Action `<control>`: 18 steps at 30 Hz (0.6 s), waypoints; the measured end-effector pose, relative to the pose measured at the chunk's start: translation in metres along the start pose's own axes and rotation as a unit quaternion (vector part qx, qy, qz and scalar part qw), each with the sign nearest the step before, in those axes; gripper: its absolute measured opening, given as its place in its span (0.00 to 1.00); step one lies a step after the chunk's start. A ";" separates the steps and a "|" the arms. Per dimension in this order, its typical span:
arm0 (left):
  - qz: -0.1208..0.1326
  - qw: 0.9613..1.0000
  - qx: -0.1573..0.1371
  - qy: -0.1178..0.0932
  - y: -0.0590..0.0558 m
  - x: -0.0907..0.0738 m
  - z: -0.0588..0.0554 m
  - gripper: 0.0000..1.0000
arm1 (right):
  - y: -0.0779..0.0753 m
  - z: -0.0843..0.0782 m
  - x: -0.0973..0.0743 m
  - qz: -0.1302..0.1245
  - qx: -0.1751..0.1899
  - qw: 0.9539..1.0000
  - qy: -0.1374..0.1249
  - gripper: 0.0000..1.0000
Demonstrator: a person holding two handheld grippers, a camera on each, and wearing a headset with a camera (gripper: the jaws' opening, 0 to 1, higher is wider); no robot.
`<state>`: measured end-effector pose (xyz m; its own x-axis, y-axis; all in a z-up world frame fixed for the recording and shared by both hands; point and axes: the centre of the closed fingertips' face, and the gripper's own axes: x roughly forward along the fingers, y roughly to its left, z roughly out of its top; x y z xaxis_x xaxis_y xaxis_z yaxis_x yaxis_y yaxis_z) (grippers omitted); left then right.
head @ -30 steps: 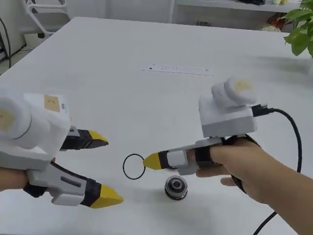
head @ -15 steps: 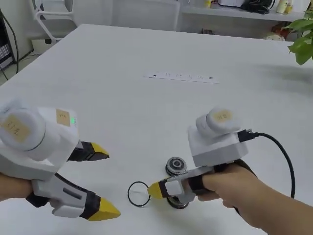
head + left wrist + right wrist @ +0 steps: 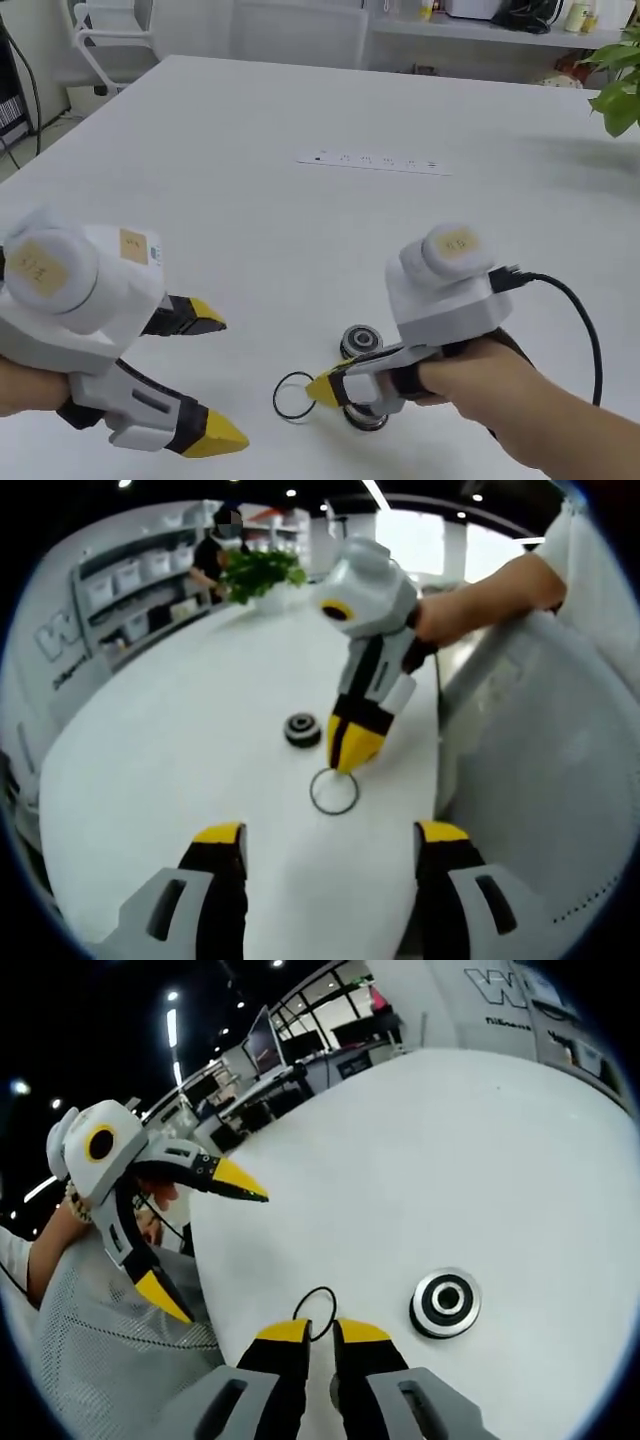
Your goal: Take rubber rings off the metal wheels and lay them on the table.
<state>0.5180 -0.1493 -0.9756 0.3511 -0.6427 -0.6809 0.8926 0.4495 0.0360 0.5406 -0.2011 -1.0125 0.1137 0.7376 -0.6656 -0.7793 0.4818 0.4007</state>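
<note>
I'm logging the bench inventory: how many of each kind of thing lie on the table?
rubber ring: 1
metal wheels: 2, one partly under the right gripper
power strip: 1
Total: 4

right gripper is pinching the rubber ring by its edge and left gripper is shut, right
No: the left gripper is open, jaws wide apart, per the left gripper view. The right gripper does pinch the rubber ring by its edge.

The left gripper (image 3: 331,832) has jaws wide apart — ahead, the right gripper (image 3: 351,754) nips a rubber ring (image 3: 333,808)
</note>
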 end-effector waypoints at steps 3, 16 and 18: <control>0.000 1.000 0.001 -0.001 0.000 0.000 0.001 0.69 | 0.002 0.004 -0.004 0.003 -0.002 1.000 -0.008 0.09; -0.002 0.998 0.006 -0.062 -0.005 -0.003 0.033 0.66 | 0.002 0.028 -0.036 -0.007 -0.038 0.998 -0.051 0.13; -0.002 0.997 0.010 -0.077 -0.007 -0.003 0.042 0.67 | 0.002 0.032 -0.041 -0.011 -0.046 0.997 -0.058 0.14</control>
<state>0.5227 -0.1765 -0.9425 0.3848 -0.7332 -0.5607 0.8991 0.4351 0.0481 0.5542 -0.2158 -0.9642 0.1981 0.7796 -0.5941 -0.8287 0.4569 0.3233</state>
